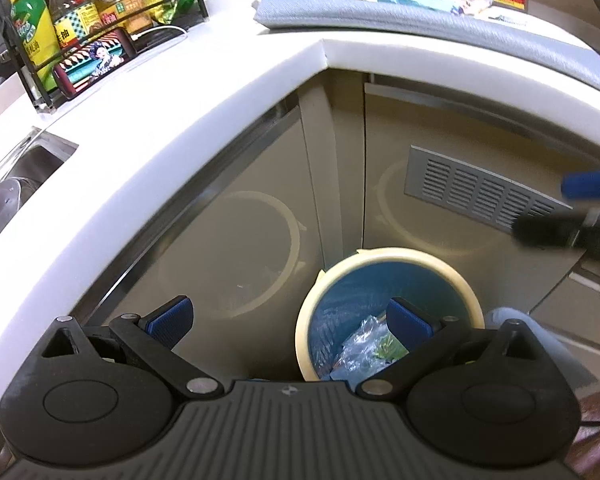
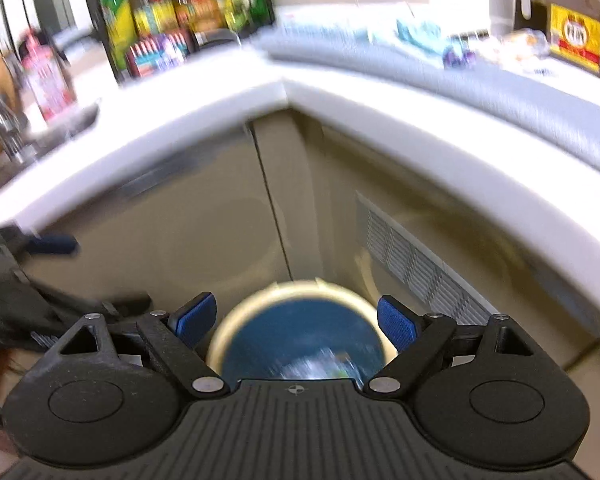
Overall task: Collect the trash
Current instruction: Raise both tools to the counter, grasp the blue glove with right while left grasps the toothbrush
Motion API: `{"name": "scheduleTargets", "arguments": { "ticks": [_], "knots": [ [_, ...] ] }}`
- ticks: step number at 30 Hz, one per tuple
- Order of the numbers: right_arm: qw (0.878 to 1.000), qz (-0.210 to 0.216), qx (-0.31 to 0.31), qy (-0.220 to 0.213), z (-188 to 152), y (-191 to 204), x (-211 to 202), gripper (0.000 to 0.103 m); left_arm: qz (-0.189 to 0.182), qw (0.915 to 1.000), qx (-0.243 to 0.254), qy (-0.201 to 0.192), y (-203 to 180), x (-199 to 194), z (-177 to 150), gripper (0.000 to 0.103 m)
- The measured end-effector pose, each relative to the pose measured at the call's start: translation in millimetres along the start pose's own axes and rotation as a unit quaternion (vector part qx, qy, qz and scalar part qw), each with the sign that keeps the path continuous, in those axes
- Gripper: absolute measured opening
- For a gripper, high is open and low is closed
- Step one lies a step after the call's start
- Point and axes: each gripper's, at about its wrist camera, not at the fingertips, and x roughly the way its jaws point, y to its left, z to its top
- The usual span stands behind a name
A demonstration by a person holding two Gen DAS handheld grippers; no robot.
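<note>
Both tools — left tool [image 1: 290, 320] and right tool [image 2: 296, 322] — gape empty over the bin [image 1: 388, 264]; its crinkly wrapper [image 1: 364, 344] looks feather-light, pinchable anywhere.

Left gripper [image 1: 290, 320]: seen from its own wrist camera, black body filling the lower frame, jaws spread wide, nothing between the blue pads [image 1: 171, 318]. Pointing steeply downward. Both linkage arms angled outward to left and right of lower centre. Right gripper [image 2: 296, 322]: own view blurred, jaws likewise standing wide apart, blue pads [image 2: 396, 326] clear of any object. Tilted downward. In the left wrist view the right gripper shows at the right edge, mid-height, as a blurred blue fingertip above a dark one. In the right wrist view the left gripper appears at the left edge, mid-frame, dark body with one blue finger pointing right.
</note>
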Motion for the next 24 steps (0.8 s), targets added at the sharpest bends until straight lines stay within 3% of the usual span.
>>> {"name": "scheduleTargets", "arguments": {
  "ticks": [3,6,8,13,17,24],
  "knots": [
    [0.998,0.039,-0.009,-0.038,22.4,-1.8,-15.4,0.091,0.000,1.0000,-0.002,0.001,0.6,0.4,5.1,0.103],
    [0.994,0.048,-0.021,-0.091,50.7,-8.2,-29.0,0.094,-0.001,1.0000,-0.003,0.005,0.4,1.7,8.8,0.103],
    [0.991,0.027,-0.021,-0.129,75.4,-17.6,-31.3,0.100,-0.002,1.0000,-0.003,0.007,0.0,2.2,10.6,0.103],
    [0.982,-0.053,0.014,-0.182,139.9,-66.4,4.3,0.102,-0.003,1.0000,0.000,0.008,-1.2,1.5,13.3,0.103],
    [0.979,-0.125,0.039,-0.159,184.6,-111.6,63.8,0.102,0.004,0.9999,0.004,0.010,0.5,-0.2,14.6,0.103],
    [0.983,-0.143,0.048,-0.104,228.0,-146.1,144.1,0.092,0.022,0.9996,-0.008,0.016,10.1,-3.3,18.5,0.103]
  ]
}}
